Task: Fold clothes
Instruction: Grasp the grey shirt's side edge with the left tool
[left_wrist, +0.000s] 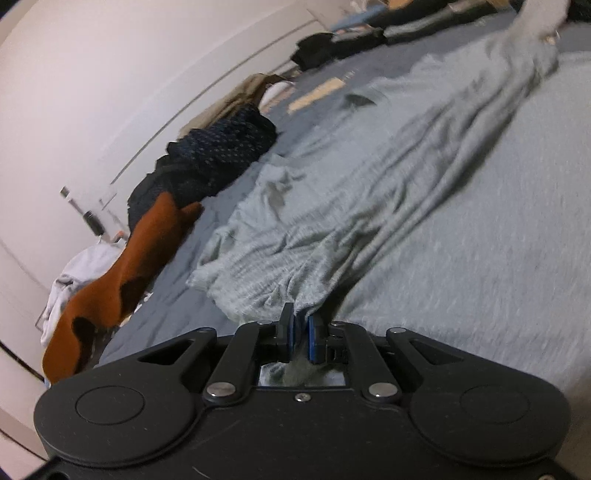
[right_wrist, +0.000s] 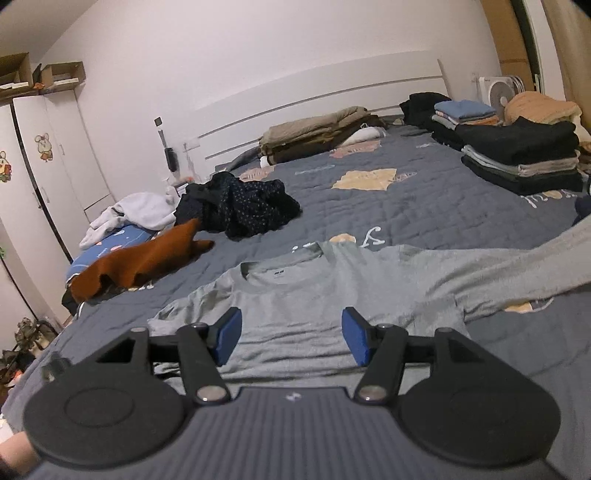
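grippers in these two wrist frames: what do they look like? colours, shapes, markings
Both are black plastic: a wide body with two round discs, silver pivot bolts and scissor-like linkage arms. Fingers carry blue pads. The left gripper has a smooth body with a small central screw; the right gripper has a ribbed centre panel with a small white mark. No cables visible.

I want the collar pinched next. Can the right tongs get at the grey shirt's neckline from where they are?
Probably yes. The right tongs are open and hover over the grey shirt, whose neckline lies flat just ahead with nothing between. The left tongs are shut on another part of it.
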